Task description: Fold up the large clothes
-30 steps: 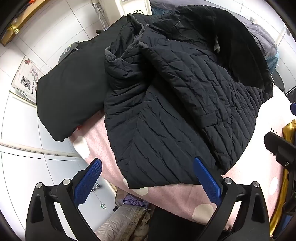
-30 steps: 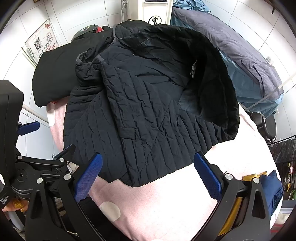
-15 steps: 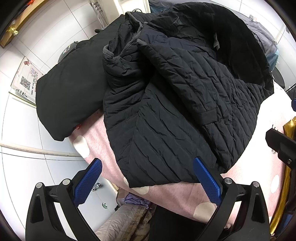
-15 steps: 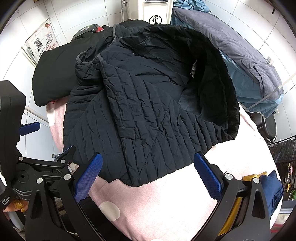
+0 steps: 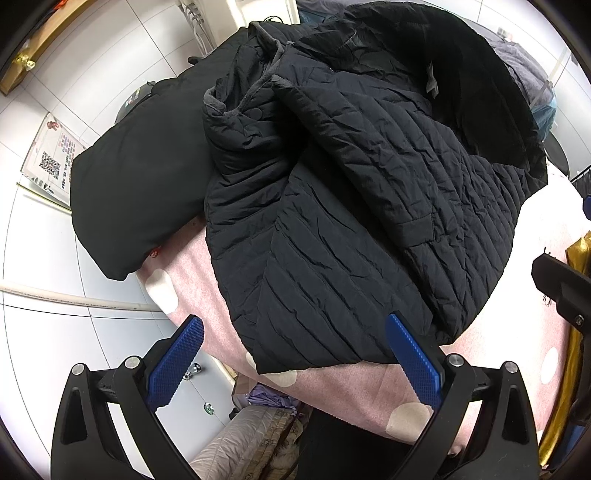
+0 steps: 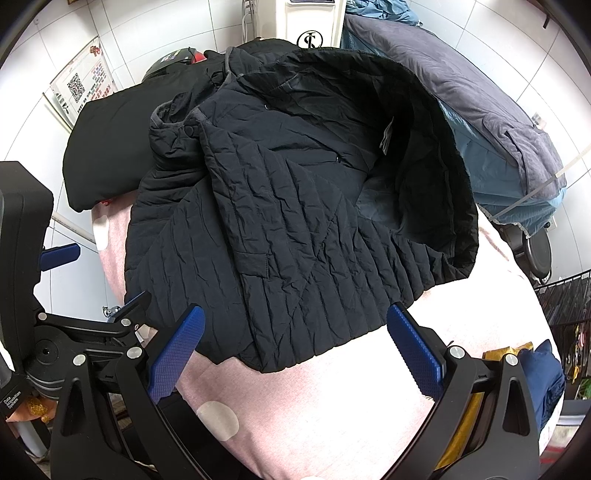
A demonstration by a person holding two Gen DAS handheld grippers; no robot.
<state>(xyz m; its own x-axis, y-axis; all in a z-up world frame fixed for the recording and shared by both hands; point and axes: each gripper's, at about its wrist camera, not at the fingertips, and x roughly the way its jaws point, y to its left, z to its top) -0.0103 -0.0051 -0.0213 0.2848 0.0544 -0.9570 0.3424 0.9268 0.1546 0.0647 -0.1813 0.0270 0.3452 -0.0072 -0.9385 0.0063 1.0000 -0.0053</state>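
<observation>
A large black quilted jacket [image 5: 351,206] lies crumpled on a pink cloth with pale dots [image 5: 332,384]. Its front panel is folded over and its dark lining shows at the far right. It also fills the right wrist view [image 6: 288,229], on the same pink cloth [image 6: 332,406]. My left gripper [image 5: 295,362] is open and empty, just above the jacket's near hem. My right gripper [image 6: 291,354] is open and empty, above the hem and the pink cloth. The left gripper's body shows at the left of the right wrist view [image 6: 92,332].
A black folded bundle [image 5: 140,184] lies left of the jacket. A grey and blue padded garment [image 6: 480,118] lies at the far right. A white appliance [image 6: 310,22] stands behind. A wall poster with a QR code [image 6: 85,88] hangs left. Fabric lies on the floor [image 5: 251,443].
The jacket has not moved. Both grippers have drifted slightly; the left wrist view has shifted a little, so the jacket sits slightly higher in it. Both stay open.
</observation>
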